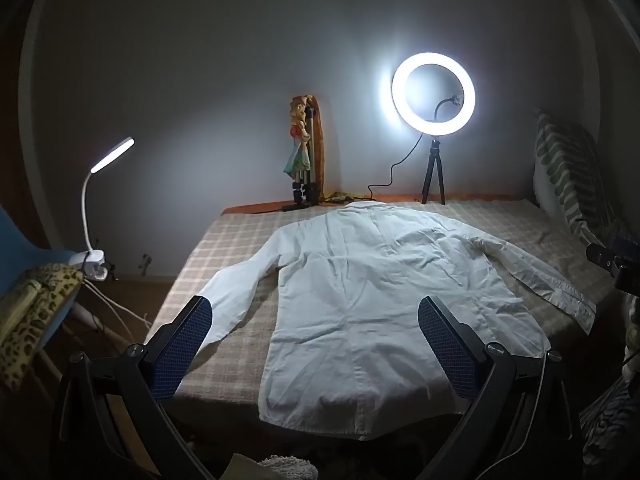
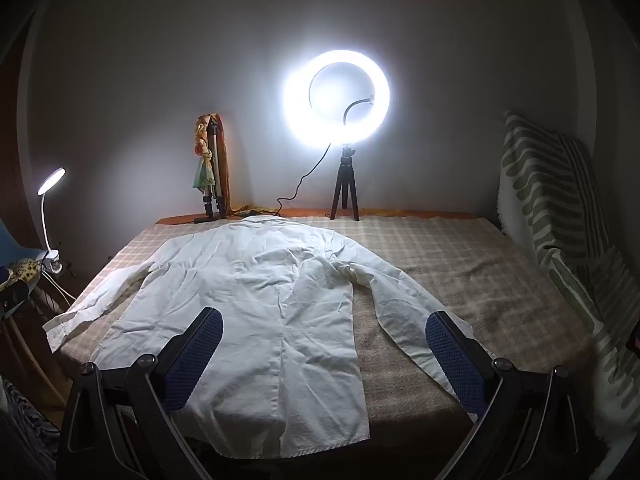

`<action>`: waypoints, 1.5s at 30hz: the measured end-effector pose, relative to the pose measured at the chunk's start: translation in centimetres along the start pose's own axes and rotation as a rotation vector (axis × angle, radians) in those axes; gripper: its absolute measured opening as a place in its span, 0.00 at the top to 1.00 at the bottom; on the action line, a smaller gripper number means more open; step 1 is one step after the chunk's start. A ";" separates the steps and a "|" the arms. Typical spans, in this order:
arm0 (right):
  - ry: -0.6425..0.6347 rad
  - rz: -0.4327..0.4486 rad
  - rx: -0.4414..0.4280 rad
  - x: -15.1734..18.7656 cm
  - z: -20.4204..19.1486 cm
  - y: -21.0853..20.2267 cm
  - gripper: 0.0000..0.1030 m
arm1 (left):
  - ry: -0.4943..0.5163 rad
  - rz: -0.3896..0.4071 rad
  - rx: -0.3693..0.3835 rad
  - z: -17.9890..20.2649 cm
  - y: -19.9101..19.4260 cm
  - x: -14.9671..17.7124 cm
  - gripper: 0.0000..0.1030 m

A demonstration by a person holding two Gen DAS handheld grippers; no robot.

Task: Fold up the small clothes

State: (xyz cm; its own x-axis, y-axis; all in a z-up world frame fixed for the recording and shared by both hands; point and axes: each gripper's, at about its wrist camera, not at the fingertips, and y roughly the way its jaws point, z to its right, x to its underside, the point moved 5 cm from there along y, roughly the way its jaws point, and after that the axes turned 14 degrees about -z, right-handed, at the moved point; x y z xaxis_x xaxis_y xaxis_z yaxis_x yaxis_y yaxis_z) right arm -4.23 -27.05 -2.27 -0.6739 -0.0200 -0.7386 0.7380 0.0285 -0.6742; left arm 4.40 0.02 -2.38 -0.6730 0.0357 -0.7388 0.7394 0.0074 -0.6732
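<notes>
White shirt (image 1: pixel 360 300) lies flat, back up, on the checked bed cover (image 1: pixel 240 240), collar toward the ring light (image 1: pixel 433 94). Left gripper (image 1: pixel 316 344) and right gripper (image 2: pixel 324 356) hover over its hem, jaws wide apart, gripping nothing.

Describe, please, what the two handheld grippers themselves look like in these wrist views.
Both look alike. The left gripper has two black, angular fingers whose inner faces carry blue pads with a fine grid texture. Round silver screw heads sit at the pivots of its black linkage bars. The right gripper shows the same black fingers, blue gridded pads and silver screws. No hand or sleeve is visible.
</notes>
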 end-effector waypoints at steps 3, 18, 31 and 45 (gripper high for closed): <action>0.001 -0.004 -0.001 0.1 -0.1 0.0 0.00 | 0.002 -0.002 -0.003 0.0 0.0 0.0 0.00; 0.008 -0.002 0.008 0.0 0.2 -0.1 0.00 | -0.005 0.004 -0.001 0.2 0.1 -0.5 0.00; 0.019 0.014 0.031 -0.1 0.5 -0.8 0.00 | -0.021 0.009 0.002 -0.3 0.0 -0.5 0.00; 0.016 0.030 0.058 -0.5 0.4 -1.3 0.00 | -0.020 0.008 0.003 -0.5 0.0 -0.6 0.00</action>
State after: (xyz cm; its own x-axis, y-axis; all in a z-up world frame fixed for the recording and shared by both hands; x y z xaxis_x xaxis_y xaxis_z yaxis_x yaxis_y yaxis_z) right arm -4.81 -27.46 -0.99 -0.6514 -0.0038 -0.7587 0.7585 -0.0290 -0.6510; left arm 4.87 0.48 -1.93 -0.6676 0.0158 -0.7443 0.7445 0.0045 -0.6676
